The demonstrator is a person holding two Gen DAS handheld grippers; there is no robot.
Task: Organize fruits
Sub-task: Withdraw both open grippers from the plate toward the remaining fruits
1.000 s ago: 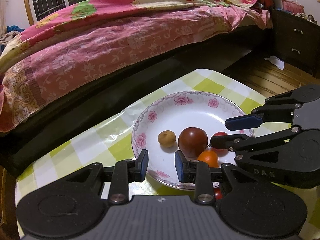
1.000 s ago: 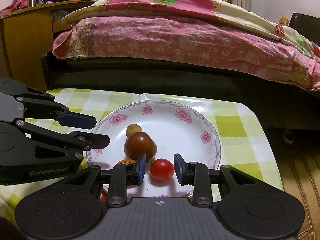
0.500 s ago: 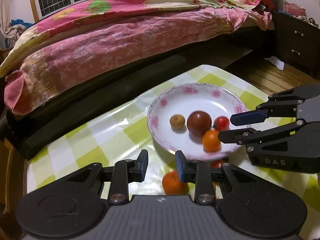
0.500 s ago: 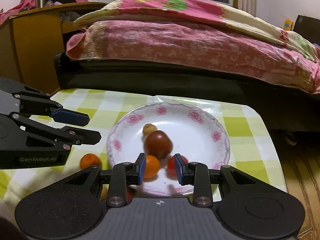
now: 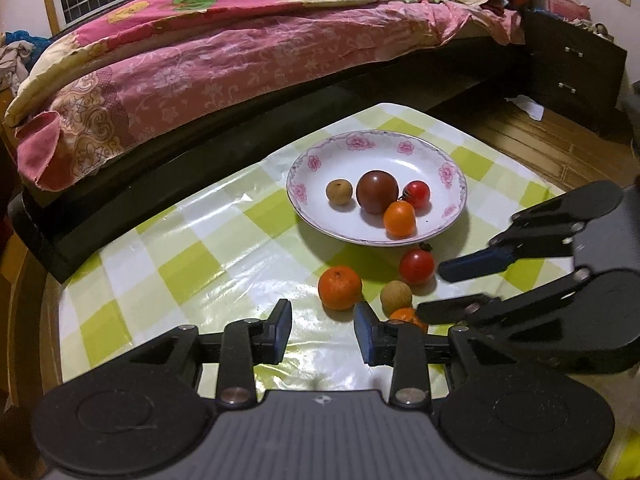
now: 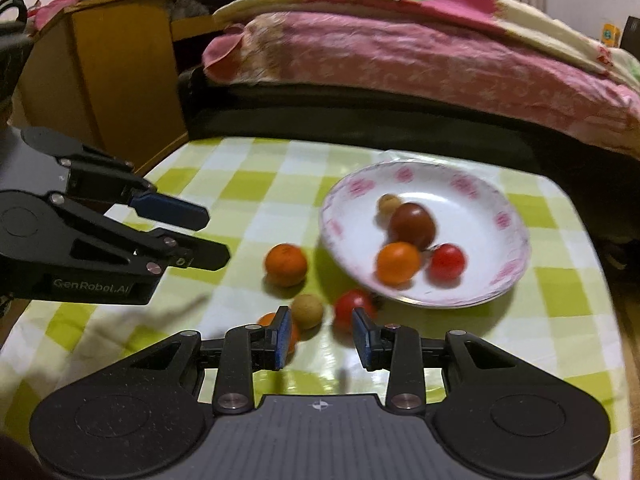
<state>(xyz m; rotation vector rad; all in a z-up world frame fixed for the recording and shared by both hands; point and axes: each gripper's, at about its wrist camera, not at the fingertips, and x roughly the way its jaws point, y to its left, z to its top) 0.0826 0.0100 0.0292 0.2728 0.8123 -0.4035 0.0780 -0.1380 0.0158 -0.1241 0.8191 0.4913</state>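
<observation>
A white plate with pink flowers (image 5: 360, 142) (image 6: 516, 256) holds a small tan fruit (image 5: 339, 192), a dark red fruit (image 5: 377, 192), a cherry tomato (image 5: 417, 194) and an orange one (image 5: 399, 219). In front of it, on the checked cloth, lie a mandarin (image 5: 339, 287) (image 6: 286, 264), a tan fruit (image 5: 395, 297) (image 6: 307, 311), a red tomato (image 5: 417, 266) (image 6: 354, 312) and a half-hidden orange fruit (image 5: 405, 314) (image 6: 267, 319). My left gripper (image 5: 323, 332) (image 6: 212, 237) and right gripper (image 6: 322, 336) (image 5: 434, 292) hover over the loose fruit. Both pairs of jaws are opening with nothing between them.
The green-and-white checked table (image 5: 180, 264) stands beside a bed with a pink quilt (image 5: 240, 40). A dark drawer unit (image 5: 576, 76) is at the far right and a wooden cabinet (image 6: 120, 60) at the far left. The table's right edge drops to wooden floor.
Both grippers have drawn back from the plate, so the loose fruit on the cloth has come into view. Both pairs of jaws stand a little wider.
</observation>
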